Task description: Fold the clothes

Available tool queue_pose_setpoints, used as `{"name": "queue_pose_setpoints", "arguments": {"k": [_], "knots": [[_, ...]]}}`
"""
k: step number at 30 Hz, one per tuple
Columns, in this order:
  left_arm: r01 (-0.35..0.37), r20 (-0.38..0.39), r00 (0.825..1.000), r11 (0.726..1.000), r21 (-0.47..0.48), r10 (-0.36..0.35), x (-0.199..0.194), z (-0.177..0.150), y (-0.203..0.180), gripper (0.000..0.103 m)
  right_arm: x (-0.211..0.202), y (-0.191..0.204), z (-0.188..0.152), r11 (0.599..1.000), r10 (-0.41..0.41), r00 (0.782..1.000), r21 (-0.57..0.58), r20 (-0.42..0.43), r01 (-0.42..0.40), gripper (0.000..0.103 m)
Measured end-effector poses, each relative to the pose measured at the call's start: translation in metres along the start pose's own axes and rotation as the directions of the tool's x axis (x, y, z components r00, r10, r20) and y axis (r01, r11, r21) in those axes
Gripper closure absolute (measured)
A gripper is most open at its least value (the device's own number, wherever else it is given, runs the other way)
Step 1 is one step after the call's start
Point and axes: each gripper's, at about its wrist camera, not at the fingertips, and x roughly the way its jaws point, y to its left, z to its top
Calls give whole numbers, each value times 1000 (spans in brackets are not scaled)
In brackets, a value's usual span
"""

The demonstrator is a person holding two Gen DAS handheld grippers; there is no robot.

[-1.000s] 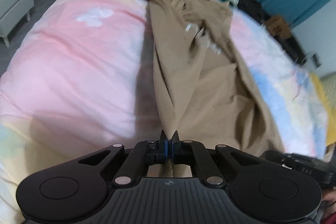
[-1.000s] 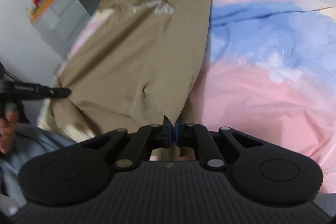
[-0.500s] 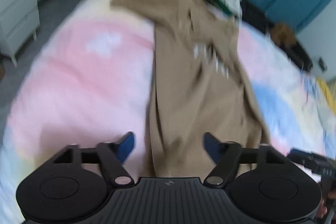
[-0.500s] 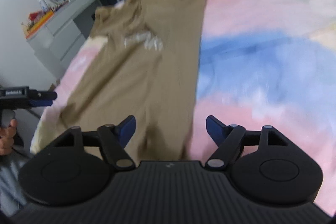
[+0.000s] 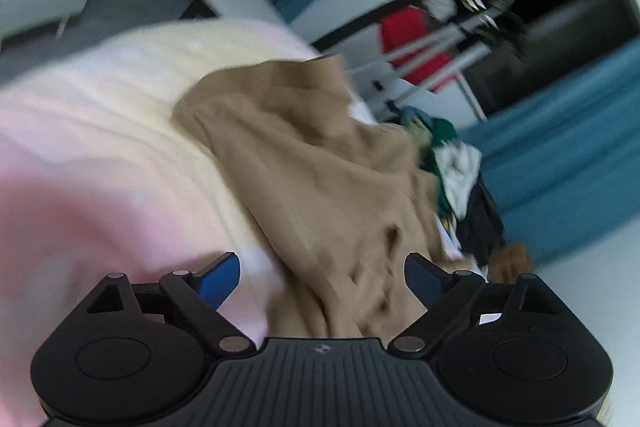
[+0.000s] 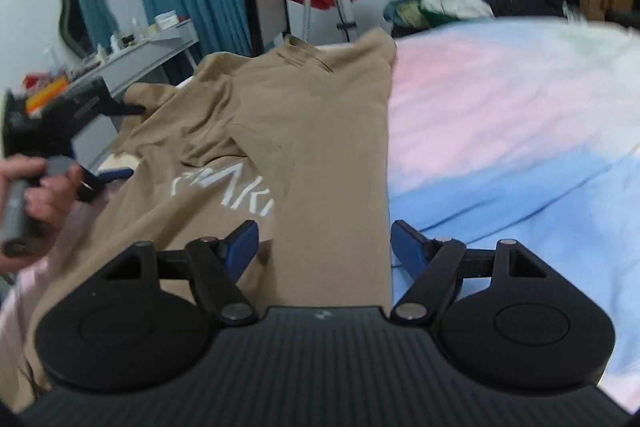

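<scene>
- We are holding the left claw (image 5: 322, 277) with its jaws spread wide and nothing between them; in its view, the tan shirt (image 5: 320, 187) is running from 6 o'clock up toward 12 on the bed (image 5: 100, 167).
- We are seeing that shirt bunched and creased at its near end, so we are judging it spread lengthwise but not lying as a neat folded packet.
- In the right wrist view, a hand (image 6: 38, 183) at 9 o'clock is gripping the left tool beside the shirt's sleeve.
- We are keeping the right claw (image 6: 324, 247) wide open too, gripping nothing, with the shirt's straight right edge running from between its jaws toward 12 o'clock.
- The collar is lying at 12 o'clock and the white lettering just past the claw.
- Whether that straight edge is a fold or the shirt's own side, we cannot tell; motion blur is smearing the left view, and both tool bodies are covering the hem.
</scene>
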Motion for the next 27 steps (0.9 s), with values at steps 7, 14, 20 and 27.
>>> {"name": "queue_pose_setpoints", "arguments": {"k": [7, 14, 20, 27], "knots": [[-37, 234, 972, 999, 1, 36, 49, 38, 4, 14, 26, -14, -2, 997, -7, 1000, 81, -12, 8, 28], [-188, 250, 958, 964, 188, 138, 76, 63, -23, 79, 29, -27, 5, 988, -55, 998, 143, 35, 50, 28], [-301, 341, 927, 853, 427, 156, 62, 42, -105, 91, 20, -26, 8, 990, -60, 997, 133, 44, 53, 28], [-305, 339, 937, 663, 684, 81, 79, -35, -232, 91, -1, -33, 11, 984, -97, 993, 154, 71, 85, 28]]}}
